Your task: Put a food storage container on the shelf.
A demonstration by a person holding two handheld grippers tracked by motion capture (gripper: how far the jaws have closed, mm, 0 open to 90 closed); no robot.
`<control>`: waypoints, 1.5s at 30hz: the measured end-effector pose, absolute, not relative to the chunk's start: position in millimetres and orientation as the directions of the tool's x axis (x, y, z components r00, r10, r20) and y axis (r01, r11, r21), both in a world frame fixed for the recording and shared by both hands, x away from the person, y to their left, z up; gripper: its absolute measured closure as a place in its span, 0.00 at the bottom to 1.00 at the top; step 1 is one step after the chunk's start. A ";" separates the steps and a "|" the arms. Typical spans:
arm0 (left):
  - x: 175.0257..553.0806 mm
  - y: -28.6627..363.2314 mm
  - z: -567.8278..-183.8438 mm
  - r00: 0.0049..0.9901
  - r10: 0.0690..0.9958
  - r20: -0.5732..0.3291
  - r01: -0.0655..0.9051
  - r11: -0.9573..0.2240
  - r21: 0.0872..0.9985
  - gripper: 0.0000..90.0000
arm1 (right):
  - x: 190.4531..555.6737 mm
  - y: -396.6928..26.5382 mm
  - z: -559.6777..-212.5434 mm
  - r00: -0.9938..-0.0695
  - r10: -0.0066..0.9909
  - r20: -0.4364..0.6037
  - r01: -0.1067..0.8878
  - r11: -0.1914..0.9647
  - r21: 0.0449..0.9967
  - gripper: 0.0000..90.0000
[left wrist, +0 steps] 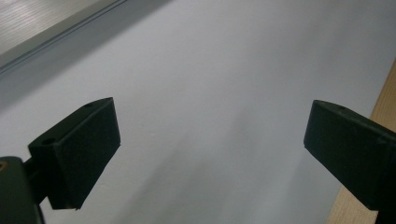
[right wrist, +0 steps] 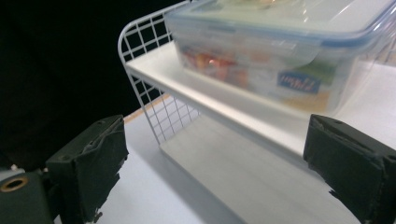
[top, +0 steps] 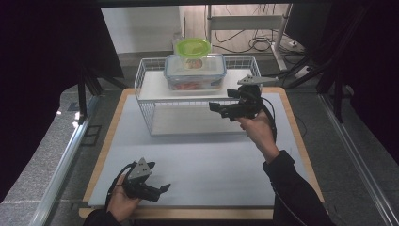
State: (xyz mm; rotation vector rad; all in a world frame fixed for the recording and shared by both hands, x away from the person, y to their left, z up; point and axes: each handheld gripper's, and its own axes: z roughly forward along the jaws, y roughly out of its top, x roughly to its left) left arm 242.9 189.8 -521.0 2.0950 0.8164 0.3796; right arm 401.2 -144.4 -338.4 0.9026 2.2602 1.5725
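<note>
A white wire rack (top: 145,89) with two shelves stands at the back middle of the table. On its upper shelf (right wrist: 219,100) sits a clear food box with a blue-rimmed lid (top: 195,71), and a round tub with a green lid (top: 193,48) rests on top of it. My right gripper (top: 222,112) hovers by the rack's front right, pointing left, jaws open and empty. In the right gripper view the food box (right wrist: 280,56) lies just beyond the right gripper (right wrist: 215,158), above the lower shelf (right wrist: 243,172). My left gripper (top: 159,178) rests open over the mat near the front left, and the left gripper view shows nothing between the left gripper (left wrist: 210,149) jaws.
A pale grey mat (top: 202,160) covers the wooden table (top: 301,141), whose edge shows on all sides. Metal rails (top: 61,165) run along both sides of the table. Dark curtains flank the scene, and cables lie on the floor behind the rack.
</note>
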 end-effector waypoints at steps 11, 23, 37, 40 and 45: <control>242.7 189.4 -521.5 0.741 0.672 -0.011 0.414 -0.442 0.796 0.03 | 381.5 -142.5 -374.8 -0.799 0.595 0.083 0.323 0.309 0.894 0.03; 242.5 189.5 -521.8 0.739 0.674 -0.007 0.413 -0.445 0.795 0.02 | 370.0 -155.6 -412.9 -0.796 0.599 0.083 0.350 0.344 0.871 0.00; 242.4 189.5 -521.9 0.739 0.674 0.008 0.409 -0.458 0.789 0.02 | 339.8 -172.3 -435.5 -0.792 0.607 0.060 0.348 0.369 0.862 0.00; 242.6 189.3 -522.4 0.741 0.671 0.010 0.407 -0.462 0.788 0.02 | 332.3 -175.6 -442.6 -0.791 0.611 0.038 0.343 0.390 0.854 0.00; 242.3 188.2 -523.0 0.749 0.663 0.015 0.401 -0.471 0.786 0.02 | 320.7 -184.0 -454.9 -0.788 0.615 0.018 0.340 0.411 0.846 0.00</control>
